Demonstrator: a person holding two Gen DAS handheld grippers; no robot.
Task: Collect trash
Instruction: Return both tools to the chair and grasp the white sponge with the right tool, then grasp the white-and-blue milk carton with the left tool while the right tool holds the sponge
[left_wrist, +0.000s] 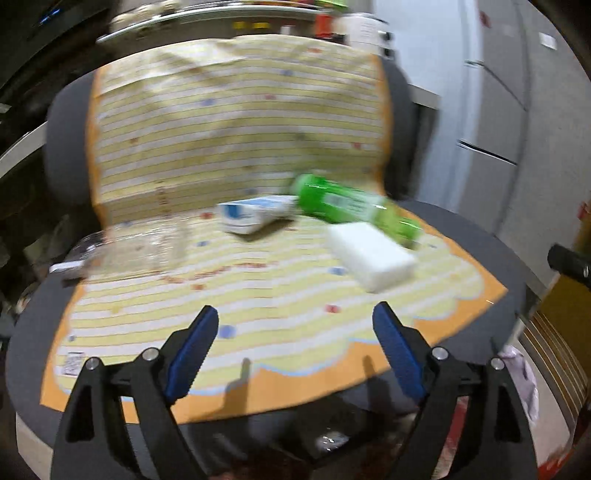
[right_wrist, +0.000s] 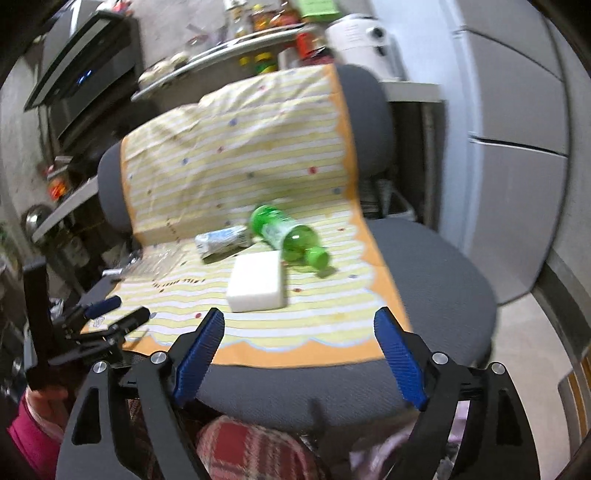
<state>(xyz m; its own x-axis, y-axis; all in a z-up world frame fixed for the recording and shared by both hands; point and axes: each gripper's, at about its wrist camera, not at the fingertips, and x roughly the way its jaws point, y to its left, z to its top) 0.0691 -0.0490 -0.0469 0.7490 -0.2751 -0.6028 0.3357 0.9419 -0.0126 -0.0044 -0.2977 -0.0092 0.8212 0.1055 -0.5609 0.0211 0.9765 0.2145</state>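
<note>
Green bottle lies beyond the empty, spread right gripper, prob. untouched.

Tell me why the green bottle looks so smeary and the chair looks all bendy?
In the left wrist view, motion blur smears the green bottle, the white block and the small box; only the left tongs look sharp. In the right wrist view the bottle is clearer, though still soft. In both, the fisheye lens bends the chair and darkens the corners.

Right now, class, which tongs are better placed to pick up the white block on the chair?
Right. The right tongs are open and face the white block squarely. The left tongs, also open, see it off to their right.
</note>
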